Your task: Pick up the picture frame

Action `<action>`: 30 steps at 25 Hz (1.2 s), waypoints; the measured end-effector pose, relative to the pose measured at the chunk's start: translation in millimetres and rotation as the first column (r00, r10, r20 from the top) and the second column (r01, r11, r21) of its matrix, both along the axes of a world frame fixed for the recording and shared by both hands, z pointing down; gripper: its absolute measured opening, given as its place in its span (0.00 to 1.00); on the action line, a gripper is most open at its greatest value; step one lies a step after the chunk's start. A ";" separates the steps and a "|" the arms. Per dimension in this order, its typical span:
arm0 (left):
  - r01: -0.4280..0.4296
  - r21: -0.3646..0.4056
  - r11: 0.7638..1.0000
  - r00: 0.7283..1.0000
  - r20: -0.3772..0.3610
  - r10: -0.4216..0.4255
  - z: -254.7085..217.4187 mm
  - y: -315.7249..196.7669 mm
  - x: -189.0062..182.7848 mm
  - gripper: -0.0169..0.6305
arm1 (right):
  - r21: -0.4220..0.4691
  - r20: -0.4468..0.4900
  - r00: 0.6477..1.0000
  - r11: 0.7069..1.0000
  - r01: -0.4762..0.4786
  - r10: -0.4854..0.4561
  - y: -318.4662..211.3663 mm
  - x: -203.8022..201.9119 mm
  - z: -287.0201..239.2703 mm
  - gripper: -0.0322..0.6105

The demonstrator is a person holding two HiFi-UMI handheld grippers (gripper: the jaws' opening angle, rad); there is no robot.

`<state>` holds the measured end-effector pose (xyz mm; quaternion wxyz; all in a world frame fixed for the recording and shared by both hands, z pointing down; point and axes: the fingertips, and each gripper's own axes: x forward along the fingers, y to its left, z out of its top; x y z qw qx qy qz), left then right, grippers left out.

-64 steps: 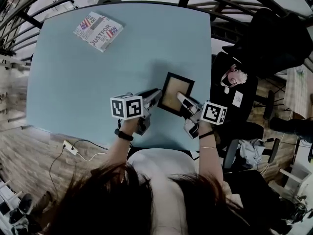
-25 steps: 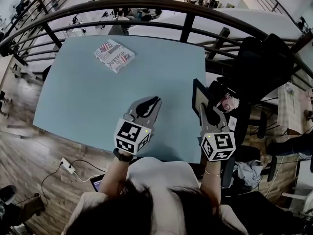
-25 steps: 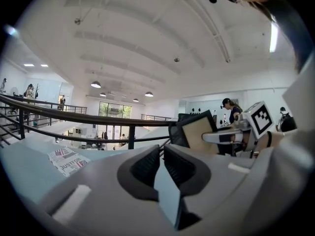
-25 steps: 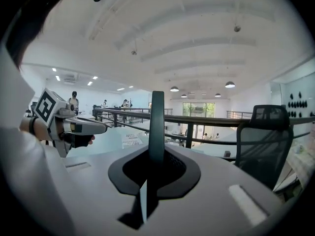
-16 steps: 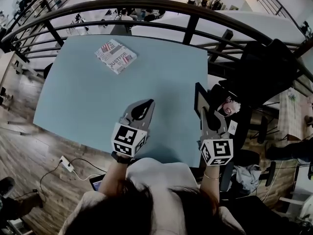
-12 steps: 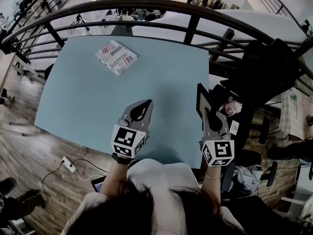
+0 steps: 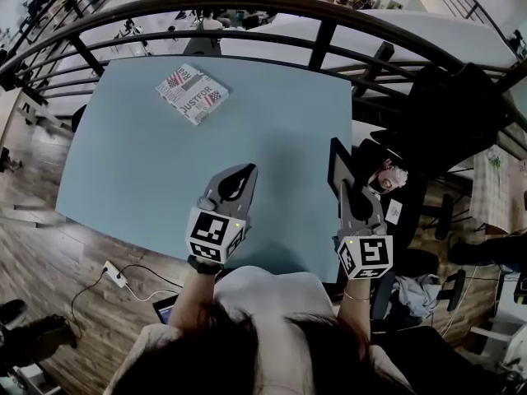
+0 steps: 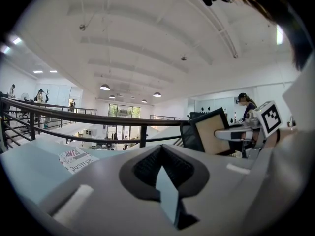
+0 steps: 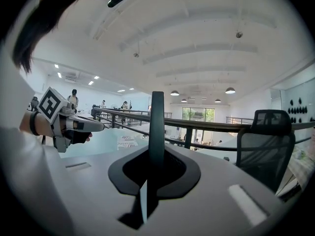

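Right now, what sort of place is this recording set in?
Probably a mezzanine workspace in a large open office building. The blue table stands against a dark metal railing that overlooks a lower floor. An office chair sits nearby, and pendant lamps hang from a high white ceiling.

The scene holds 1 table [image 7: 123, 163], 1 picture frame [image 7: 337, 163], 1 printed booklet [image 7: 192, 94] at the far left, 2 grippers, left gripper [image 7: 247, 169] and right gripper [image 7: 343, 188], 1 office chair [image 9: 268, 146] and 1 power strip [image 7: 115, 275].
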<state>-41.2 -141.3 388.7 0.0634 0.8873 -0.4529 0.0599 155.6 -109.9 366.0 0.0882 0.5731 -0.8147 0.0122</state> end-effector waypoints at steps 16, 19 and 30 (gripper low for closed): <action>-0.002 -0.002 1.000 1.000 -0.015 0.002 -1.6 -8.2 -7.4 0.11 | 0.000 0.008 1.000 1.000 0.003 -0.003 -7.3 -5.8 -2.3 0.07; 0.005 -0.002 1.000 1.000 -0.016 -0.005 -2.5 -8.9 -11.3 0.11 | -0.002 0.012 1.000 1.000 0.002 -0.002 -7.9 -7.6 -2.0 0.07; 0.026 -0.005 1.000 1.000 -0.018 -0.026 -0.5 -12.2 -21.5 0.11 | -0.010 0.026 1.000 1.000 -0.010 0.011 -8.3 -8.4 2.0 0.07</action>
